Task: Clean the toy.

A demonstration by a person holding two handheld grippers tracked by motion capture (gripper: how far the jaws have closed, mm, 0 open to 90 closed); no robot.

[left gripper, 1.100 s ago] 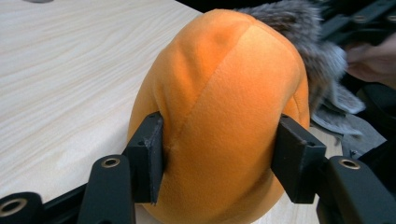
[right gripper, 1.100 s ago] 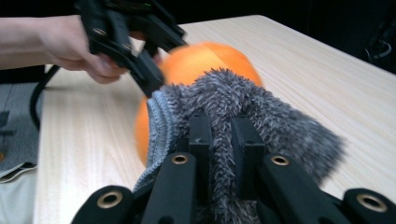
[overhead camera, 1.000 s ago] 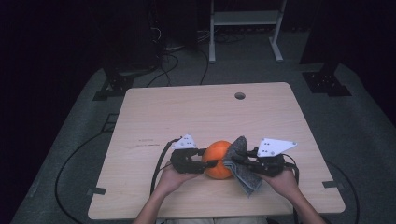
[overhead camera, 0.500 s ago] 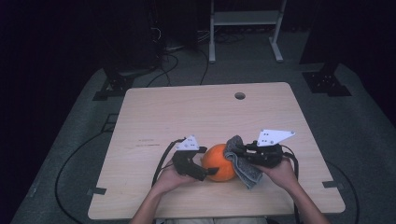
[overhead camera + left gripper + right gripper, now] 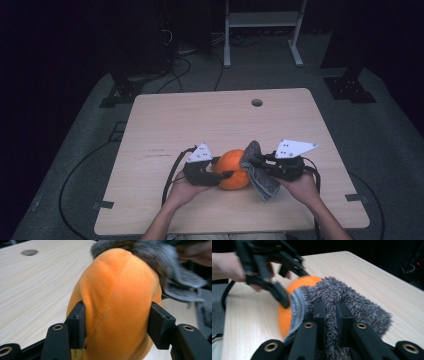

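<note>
High view: orange plush ball (image 5: 233, 169) near the front edge of the pale wood table (image 5: 210, 120), between both grippers, grey fuzzy cloth (image 5: 260, 172) draped against it; dark room, cables on grey floor (image 5: 85, 150). Left gripper view: left gripper (image 5: 117, 322), jaws just closing, clamps the ball's sides. Right gripper view: right gripper (image 5: 331, 315) pinches the cloth; wiping judged under way, unfinished.

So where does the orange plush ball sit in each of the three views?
High view: orange plush ball low centre, between the two grippers.
Left gripper view: fills the centre, both black jaws pressing its sides.
Right gripper view: left of centre, behind the grey fuzzy cloth.
Shared landmark: that cloth draped against the ball.
</note>
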